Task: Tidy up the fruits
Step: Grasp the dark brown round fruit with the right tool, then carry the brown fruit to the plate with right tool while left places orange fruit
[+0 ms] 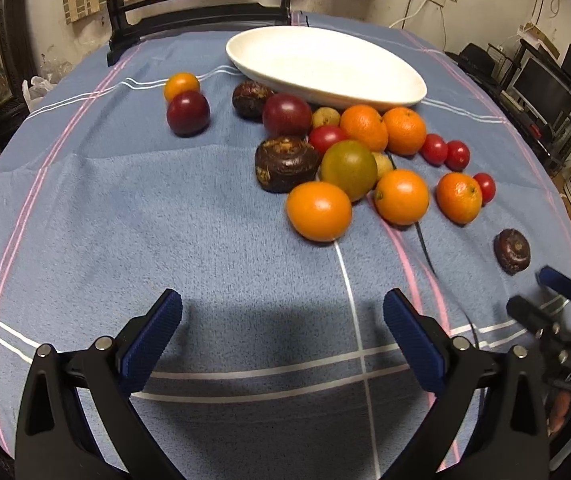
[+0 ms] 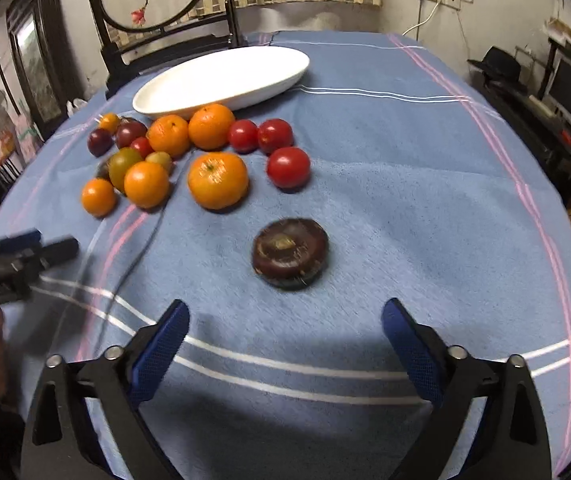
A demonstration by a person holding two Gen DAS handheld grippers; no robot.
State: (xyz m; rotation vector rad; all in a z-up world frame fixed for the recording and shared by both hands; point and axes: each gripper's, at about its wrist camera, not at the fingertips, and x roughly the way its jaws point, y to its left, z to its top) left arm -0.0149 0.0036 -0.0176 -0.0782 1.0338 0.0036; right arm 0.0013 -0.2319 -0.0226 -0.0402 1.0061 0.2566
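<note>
In the left wrist view, the left hand-held gripper (image 1: 282, 312) is being held released at the bottom of the frame, with nothing between its blue pads (image 1: 153, 336). The fruits (image 1: 349, 160) are being shown in a cluster at the centre right, on the surface covered by a blue cloth (image 1: 125, 208). The white oval dish (image 1: 325, 66) is lying empty just above them, near the top centre.

In the right wrist view, the right hand-held gripper (image 2: 285, 320) is also being kept released at the bottom of the frame. A dark brown round fruit (image 2: 290, 253) is lying alone at the centre, slightly blurred, just above the spread pads and not touched by them, well apart from the cluster.
</note>
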